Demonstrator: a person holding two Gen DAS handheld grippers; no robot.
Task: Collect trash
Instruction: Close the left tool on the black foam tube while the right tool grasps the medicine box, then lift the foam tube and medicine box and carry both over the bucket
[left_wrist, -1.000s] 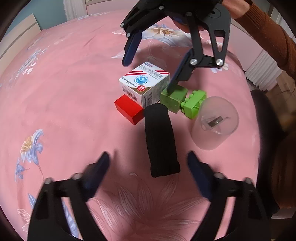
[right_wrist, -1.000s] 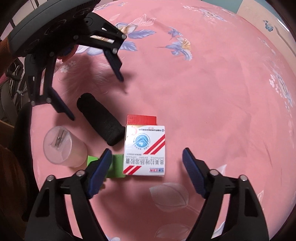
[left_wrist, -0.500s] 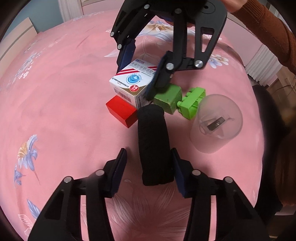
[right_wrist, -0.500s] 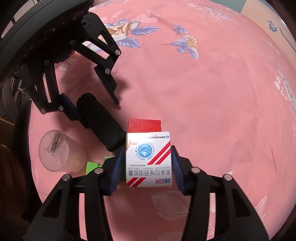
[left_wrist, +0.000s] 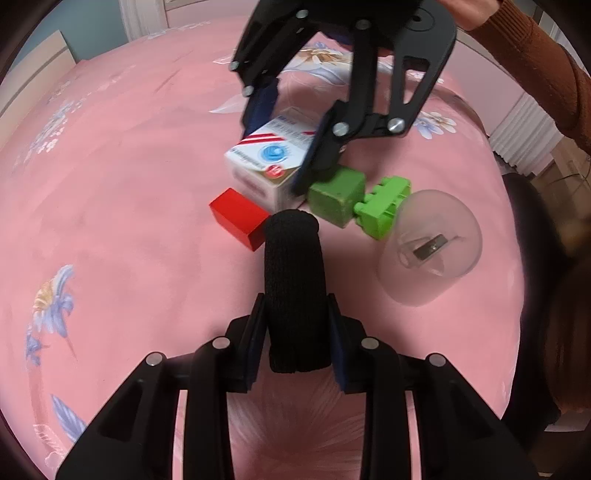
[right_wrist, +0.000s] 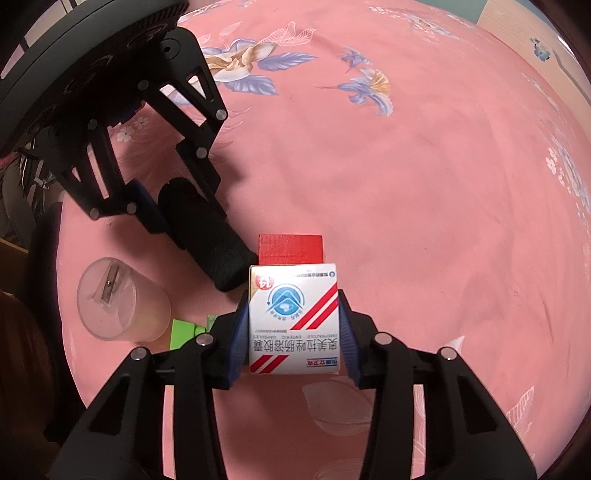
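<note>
A black foam roll lies on the pink flowered tablecloth. My left gripper is shut on its near end. A white medicine box with red stripes is clamped between the fingers of my right gripper, which holds it slightly raised and tilted. The right gripper with the box also shows in the left wrist view. The left gripper on the roll shows in the right wrist view.
A red block lies beside the roll's far end. A dark green cube and a bright green brick lie right of the box. A clear plastic cup lies on its side with a small metal sharpener inside.
Both grippers closed: the left one onto the black roll, the right one onto the medicine box. The box has tipped and risen a little off the cloth.
</note>
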